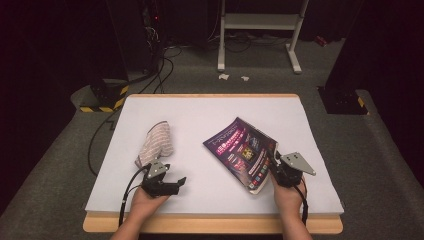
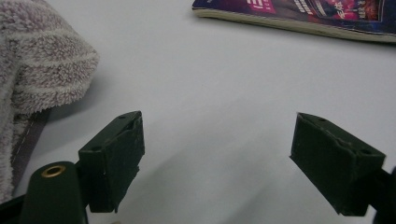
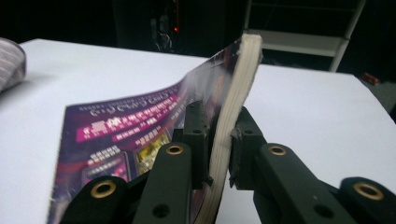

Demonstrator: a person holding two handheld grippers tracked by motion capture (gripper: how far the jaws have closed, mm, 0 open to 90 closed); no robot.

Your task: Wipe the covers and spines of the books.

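Observation:
A purple magazine [image 1: 240, 150] lies on the white table [image 1: 210, 112] right of centre, with its near right edge lifted off the surface. My right gripper [image 1: 272, 166] is shut on that lifted edge. In the right gripper view the jaws [image 3: 219, 135] pinch the thick stack of pages [image 3: 140, 121], which bends upward. A striped beige towel [image 1: 156, 142] lies bunched at the left. Just in front of it, low over the table, my left gripper [image 1: 177, 182] stands open with nothing between its fingers. In the left gripper view the towel [image 2: 37, 70] sits at the left and the magazine [image 2: 299, 14] at the top.
The wooden front edge of the table [image 1: 210, 224] runs just below both hands. A white metal stand [image 1: 260, 22] and cables [image 1: 155, 70] are on the floor beyond the far edge. Bare table lies between towel and magazine.

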